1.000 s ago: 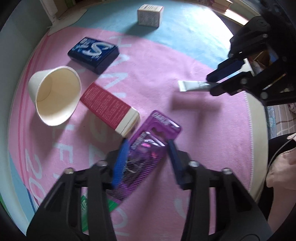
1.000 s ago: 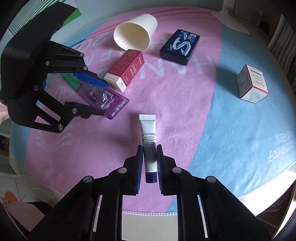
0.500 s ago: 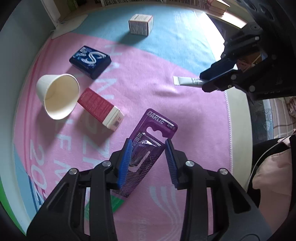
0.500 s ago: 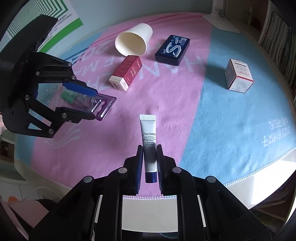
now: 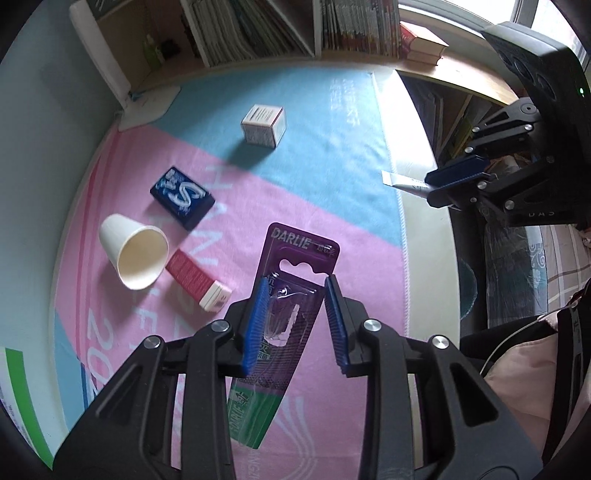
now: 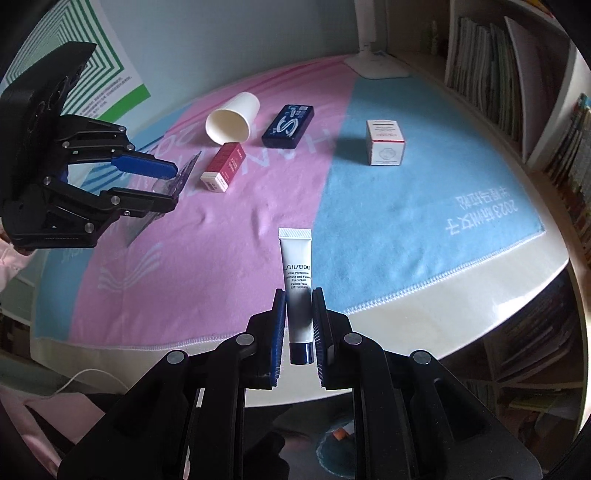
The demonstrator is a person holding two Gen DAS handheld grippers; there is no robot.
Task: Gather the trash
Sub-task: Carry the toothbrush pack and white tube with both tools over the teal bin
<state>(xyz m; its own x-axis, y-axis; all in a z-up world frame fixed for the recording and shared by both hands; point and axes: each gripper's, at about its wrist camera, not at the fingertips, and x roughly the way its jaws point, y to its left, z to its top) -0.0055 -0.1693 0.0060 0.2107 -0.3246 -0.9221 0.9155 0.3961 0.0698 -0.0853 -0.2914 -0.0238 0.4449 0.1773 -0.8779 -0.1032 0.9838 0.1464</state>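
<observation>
Purple blister pack (image 5: 295,306) sits clenched between the pads of your left gripper (image 5: 297,321), held by its long edges so the flat card hangs clear of the mat (image 5: 332,177). White tube (image 6: 297,284) is pinched near its dark cap by your right gripper (image 6: 299,325), nozzle end toward you, which keeps the soft body from buckling. Both items are airborne, presumably bound for a bin not in view. On the mat lie a cup (image 5: 135,256) on its side, a red box (image 5: 197,282) just beside it, a blue box (image 5: 183,197) and a white box (image 5: 264,125), all untouched. Compared with half a second ago, you have raised both grippers higher: the mat items look smaller, bookshelves (image 5: 258,29) now show, and the right gripper has drawn back past the mat's edge.
</observation>
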